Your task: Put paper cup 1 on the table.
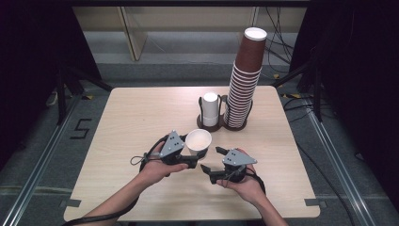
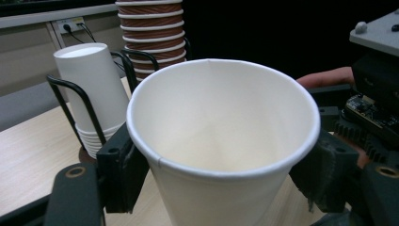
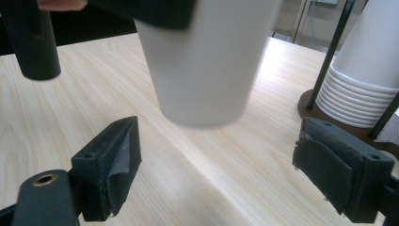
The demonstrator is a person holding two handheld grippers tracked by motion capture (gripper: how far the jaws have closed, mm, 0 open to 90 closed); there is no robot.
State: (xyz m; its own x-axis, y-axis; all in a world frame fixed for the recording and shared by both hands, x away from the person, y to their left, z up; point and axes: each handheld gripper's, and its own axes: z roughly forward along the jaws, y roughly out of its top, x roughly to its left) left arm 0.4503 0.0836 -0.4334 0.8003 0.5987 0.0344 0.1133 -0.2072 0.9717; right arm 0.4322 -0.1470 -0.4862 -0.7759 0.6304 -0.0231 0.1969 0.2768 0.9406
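At the near middle of the table [image 1: 141,113], the white paper cup [image 1: 198,142] was up off the wood, mouth up, pinched across its upper wall just under the rim by the left gripper [image 1: 192,159], one pad on each side of it in the left gripper view, cup [image 2: 221,141] squarely between them. And the right gripper [image 1: 211,165] sat just beside it, jaws spread wide with nothing between them; in the right gripper view the cup [image 3: 202,66] hung above and ahead of those open jaws, its base clear of the tabletop, touching neither pad. A handover, by the look of it, and the trick would be a gentle squeeze: thin paper wall, so hold it only firmly enough not to slip, keep it upright, and keep the free gripper clear of the wall. Farther back stood the wire cup holder [image 1: 221,123] with its inverted white cup stack [image 1: 210,108] and the tall brown cup stack [image 1: 244,80], well apart from both hands
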